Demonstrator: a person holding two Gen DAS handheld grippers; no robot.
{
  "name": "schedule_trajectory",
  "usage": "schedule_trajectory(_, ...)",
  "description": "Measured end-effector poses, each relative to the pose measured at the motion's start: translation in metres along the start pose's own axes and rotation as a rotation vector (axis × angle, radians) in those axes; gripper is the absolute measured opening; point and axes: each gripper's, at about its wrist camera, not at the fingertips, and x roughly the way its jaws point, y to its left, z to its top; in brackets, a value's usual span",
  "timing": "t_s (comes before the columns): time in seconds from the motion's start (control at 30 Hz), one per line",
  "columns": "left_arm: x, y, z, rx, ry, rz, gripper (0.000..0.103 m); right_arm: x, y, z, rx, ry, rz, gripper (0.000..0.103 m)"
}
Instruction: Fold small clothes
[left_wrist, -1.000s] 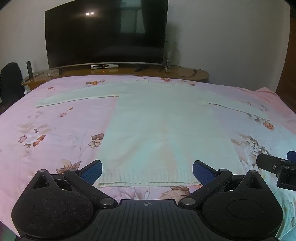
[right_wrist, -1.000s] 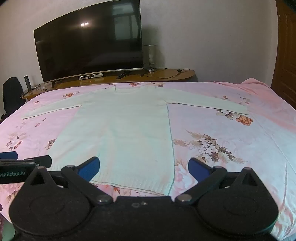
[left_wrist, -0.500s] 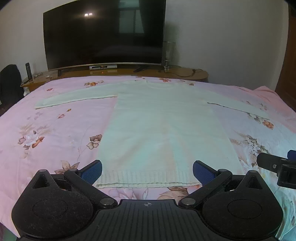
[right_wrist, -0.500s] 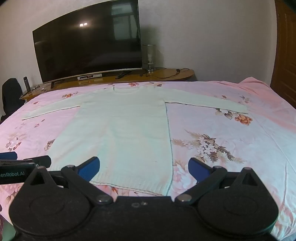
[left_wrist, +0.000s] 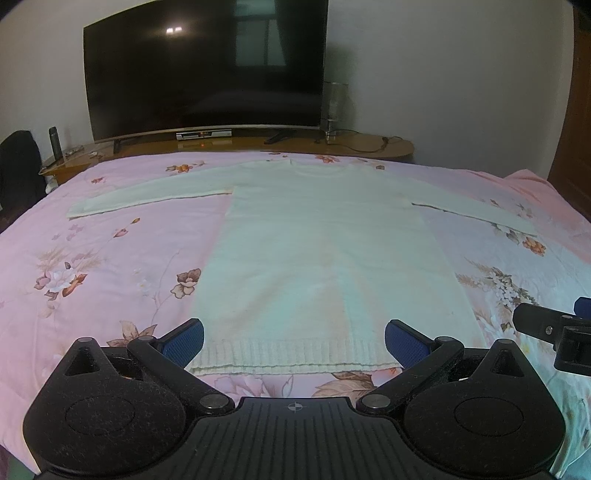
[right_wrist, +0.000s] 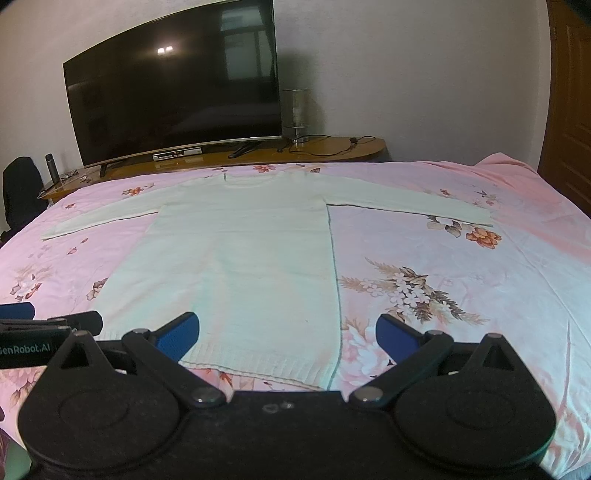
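Left wrist view: the left gripper (left_wrist: 294, 341) is held with its blue-padded fingers (left_wrist: 183, 340) spread wide apart, nothing between them but air. Ahead of the fingertips, a white sweater (left_wrist: 325, 254) is laid flat on a pink floral bedspread (left_wrist: 92, 266), sleeves stretched out to both sides; its ribbed hem (left_wrist: 295, 357) is seen just beyond and between the fingers. Past the right finger, part of the right gripper (left_wrist: 554, 332) is seen.

From the right wrist, the right gripper (right_wrist: 288, 339) is likewise seen with fingers apart and empty, the sweater's lower right corner (right_wrist: 325, 373) lying between them. Beyond the bed, a television (right_wrist: 173, 85) is stood on a wooden cabinet (right_wrist: 332, 149).
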Motion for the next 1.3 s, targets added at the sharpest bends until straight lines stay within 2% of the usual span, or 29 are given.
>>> schedule_trajectory(1.3,-0.0010,-0.0003,0.0009,0.001,-0.002,0.006,0.103,0.0019,0.0003,0.0015,-0.004,-0.003,0.004,0.102)
